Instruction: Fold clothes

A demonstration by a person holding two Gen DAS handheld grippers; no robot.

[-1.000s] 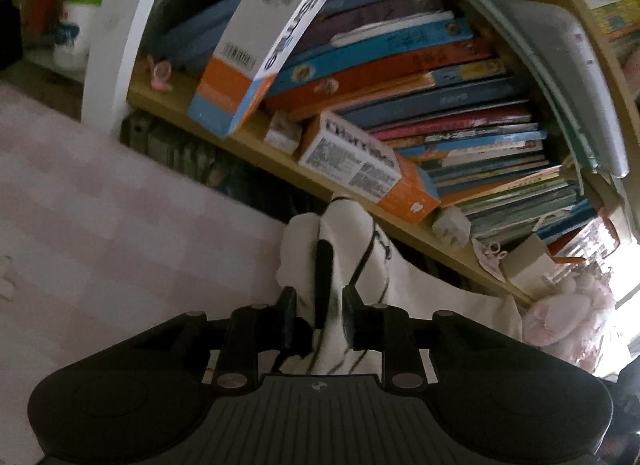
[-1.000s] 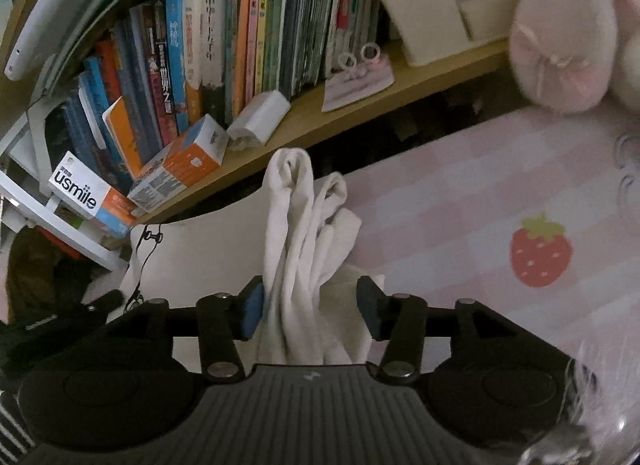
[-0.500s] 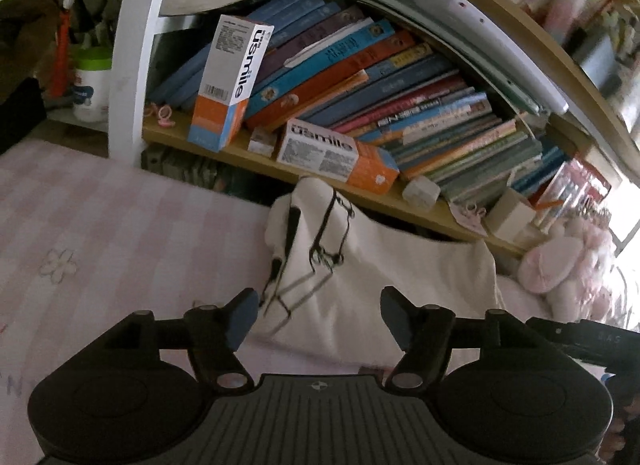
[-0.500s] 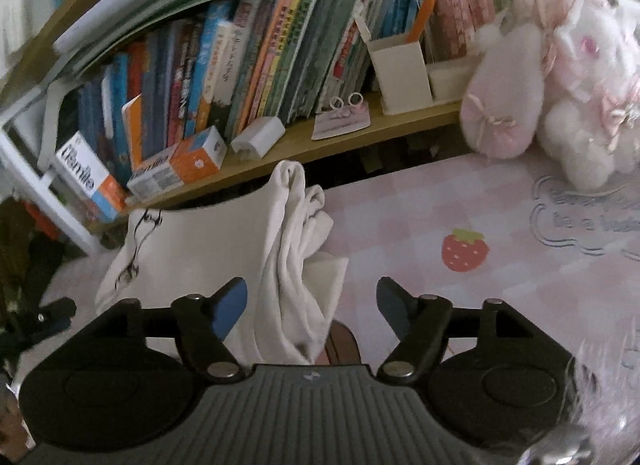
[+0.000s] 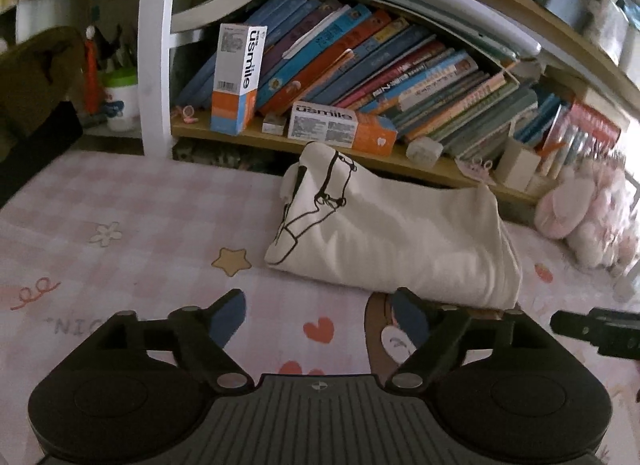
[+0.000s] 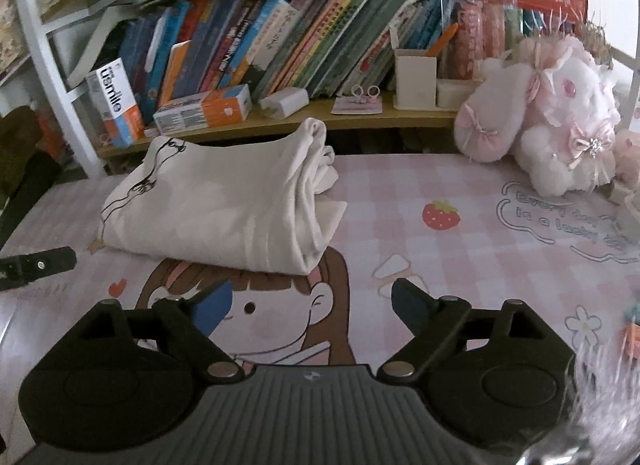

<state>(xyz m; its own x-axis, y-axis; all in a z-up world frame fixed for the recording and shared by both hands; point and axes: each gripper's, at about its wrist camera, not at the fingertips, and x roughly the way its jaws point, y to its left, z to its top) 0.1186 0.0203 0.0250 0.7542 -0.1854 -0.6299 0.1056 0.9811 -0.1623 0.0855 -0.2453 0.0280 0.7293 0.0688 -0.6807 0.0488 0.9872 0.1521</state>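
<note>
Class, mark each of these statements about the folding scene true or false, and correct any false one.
1. The white garment lies folded on the pink checked mat. True.
2. The right gripper clamps the garment. False: its jaws are opening, with nothing between them.
3. A pink plush toy sits to the garment's right in the right wrist view. True.
4. The left gripper holds a book. False: its jaws are opening and hold nothing.
5. The strawberry print is under the garment. False: it lies uncovered beside it.

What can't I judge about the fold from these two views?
- Far edge of the shirt: hidden by its own bulk in both views.
- Layers inside the bunched end: hidden by outer folds, right view.
- Other hand-held gripper: only a dark sliver, cut off at the left view's edge.
</note>
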